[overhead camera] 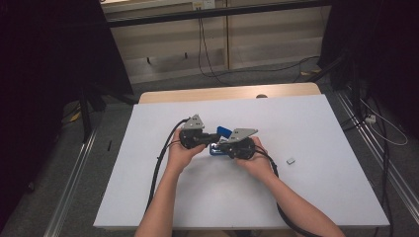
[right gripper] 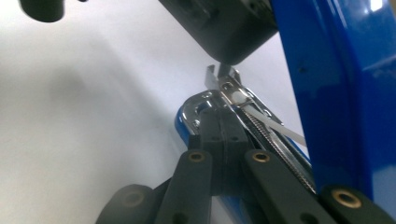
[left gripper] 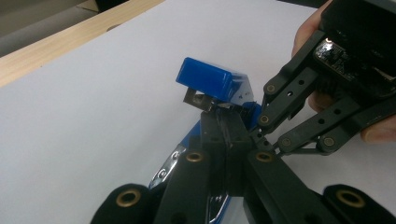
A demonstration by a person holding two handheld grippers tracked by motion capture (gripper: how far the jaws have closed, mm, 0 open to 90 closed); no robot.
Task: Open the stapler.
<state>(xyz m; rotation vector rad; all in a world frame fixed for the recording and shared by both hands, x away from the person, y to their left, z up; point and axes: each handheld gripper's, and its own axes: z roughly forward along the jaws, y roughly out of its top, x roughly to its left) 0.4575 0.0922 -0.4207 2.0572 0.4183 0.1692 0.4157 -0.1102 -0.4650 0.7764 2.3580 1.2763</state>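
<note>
Blue stapler (overhead camera: 221, 139) mid-table, lid swung open. Left gripper (left gripper: 223, 122) clamped on its base; right gripper (right gripper: 223, 122) clamped on the metal magazine. High view adds a small grey block (overhead camera: 291, 160) toward the table (overhead camera: 321, 197) right edge.

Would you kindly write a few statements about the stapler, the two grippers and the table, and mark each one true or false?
1. The blue stapler has its top swung open. True.
2. The left gripper has its jaws wide apart. False: they are closed together, at the stapler's inner parts.
3. The right gripper is closed beside the stapler's metal magazine. True.
4. A small grey piece lies on the white table to the right of the hands. True.
5. The stapler lies far off at the table's back edge, away from both grippers. False: it sits between the two grippers near the table's middle.
</note>
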